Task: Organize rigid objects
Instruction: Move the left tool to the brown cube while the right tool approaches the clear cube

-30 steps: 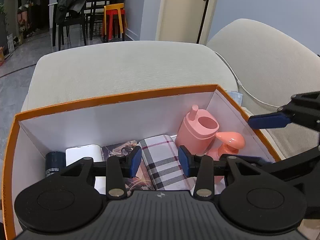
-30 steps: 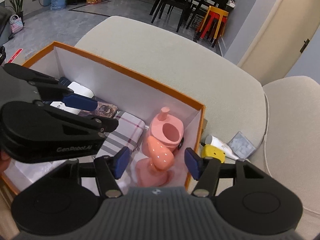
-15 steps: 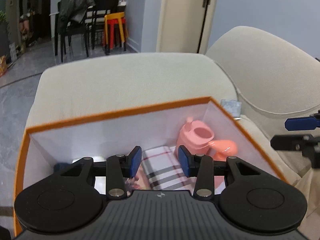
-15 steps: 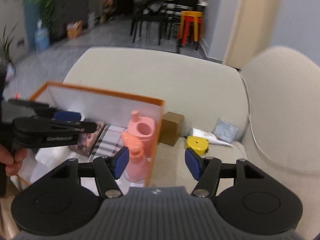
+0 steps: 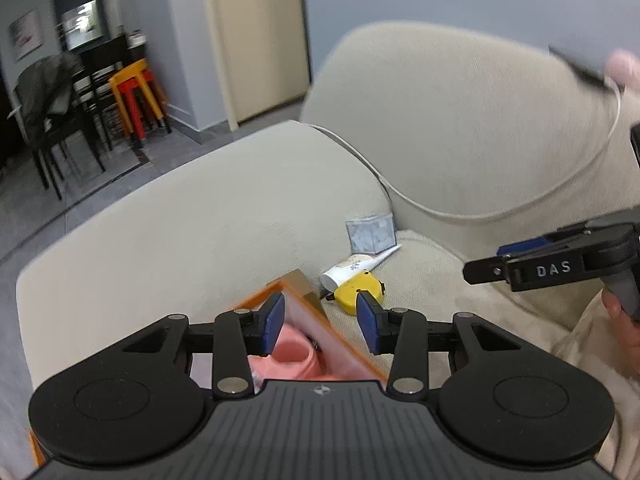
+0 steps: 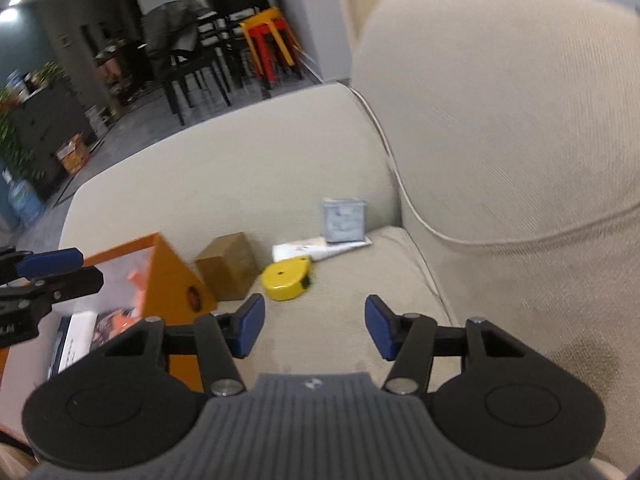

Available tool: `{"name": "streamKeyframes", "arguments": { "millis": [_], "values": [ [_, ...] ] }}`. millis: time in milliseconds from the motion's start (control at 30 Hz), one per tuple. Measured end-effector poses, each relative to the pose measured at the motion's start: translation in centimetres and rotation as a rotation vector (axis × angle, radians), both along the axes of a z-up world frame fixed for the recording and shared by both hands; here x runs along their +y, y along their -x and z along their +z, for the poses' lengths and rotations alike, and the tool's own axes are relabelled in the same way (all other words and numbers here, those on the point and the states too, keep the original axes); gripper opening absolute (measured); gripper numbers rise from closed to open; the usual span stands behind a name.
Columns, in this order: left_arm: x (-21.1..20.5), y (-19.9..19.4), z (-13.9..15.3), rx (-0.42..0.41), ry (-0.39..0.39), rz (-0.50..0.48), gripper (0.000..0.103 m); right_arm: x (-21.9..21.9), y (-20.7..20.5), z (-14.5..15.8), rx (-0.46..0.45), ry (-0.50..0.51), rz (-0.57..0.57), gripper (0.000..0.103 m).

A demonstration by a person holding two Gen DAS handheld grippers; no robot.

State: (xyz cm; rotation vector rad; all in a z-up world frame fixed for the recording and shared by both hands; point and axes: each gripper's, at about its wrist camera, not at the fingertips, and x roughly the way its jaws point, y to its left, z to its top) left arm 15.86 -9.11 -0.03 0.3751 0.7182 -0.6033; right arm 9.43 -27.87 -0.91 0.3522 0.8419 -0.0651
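I had both tongs over the beige sofa seat [image 6: 328, 332], tilted downward, and neither carried anything. My left tongs [image 5: 320, 324] stood at a middling gap, with the corner of the orange box [image 5: 308, 312] and the pink container [image 5: 288, 354] inside it showing between and just under the blue pads. My right tongs [image 6: 314, 326] were a little wider and narrowing at that moment, with only bare cushion between the pads.

Ahead of the right tongs, slightly left of centre, lay the yellow tape measure [image 6: 286, 276], apart from both pads. Just left of it stood the brown cube [image 6: 228, 266], close against the orange box's outer wall [image 6: 172, 280]. Beyond the tape measure lay a white tube [image 6: 316, 250], and a clear small box [image 6: 344, 220] sat at the tube's far end, near the back cushion. From the left tongs, the tape measure [image 5: 356, 290] showed just past the right pad, with the tube [image 5: 356, 268] touching it. The box contents looked blurred from my right camera.
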Motion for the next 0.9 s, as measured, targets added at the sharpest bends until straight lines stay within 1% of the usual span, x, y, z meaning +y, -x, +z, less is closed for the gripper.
{"name": "streamKeyframes", "arguments": {
  "millis": [133, 267, 367, 433, 467, 500, 567, 667, 733, 800, 867, 900],
  "values": [
    [-3.7, -2.0, -0.7, 0.018, -0.096, -0.081, 0.051, -1.4, -1.9, -1.3, 0.030, -0.063, -0.022, 0.055],
    [-6.9, -3.7, -2.8, 0.054, -0.189, -0.157, 0.052, -2.8, -3.7, -2.5, 0.051, -0.102, -0.050, 0.055],
    [-8.5, -5.5, -4.4, 0.079, -0.259, -0.175, 0.053, -3.9, -5.5, -3.3, 0.062, -0.123, -0.054, 0.055],
    [-8.8, -7.2, -5.2, 0.114, -0.297, -0.137, 0.054, -4.3, -6.7, -3.6, 0.066, -0.127, -0.044, 0.055],
    [-8.8, -8.3, -5.6, 0.141, -0.309, -0.109, 0.057, -4.5, -7.4, -3.7, 0.069, -0.127, -0.038, 0.056],
    [-8.8, -9.2, -5.7, 0.169, -0.316, -0.082, 0.063, -4.7, -8.2, -3.9, 0.072, -0.124, -0.030, 0.056],
    [-8.4, -11.6, -6.2, 0.261, -0.328, -0.011, 0.068, -4.7, -9.8, -4.2, 0.072, -0.114, -0.012, 0.059],
    [-7.6, -15.0, -7.2, 0.379, -0.312, 0.111, 0.069, -4.4, -12.1, -5.0, 0.075, -0.083, 0.008, 0.062],
    [-6.9, -16.6, -7.7, 0.413, -0.292, 0.164, 0.070, -4.2, -13.1, -5.4, 0.080, -0.063, 0.016, 0.062],
    [-6.6, -18.1, -8.8, 0.452, -0.306, 0.208, 0.073, -4.0, -13.7, -5.6, 0.083, -0.032, 0.035, 0.062],
    [-6.4, -18.9, -9.8, 0.498, -0.331, 0.241, 0.073, -4.0, -14.4, -5.8, 0.086, -0.004, 0.051, 0.070],
    [-6.4, -19.2, -10.2, 0.524, -0.337, 0.253, 0.074, -4.1, -14.8, -6.0, 0.091, -0.002, 0.058, 0.071]
  ]
}}
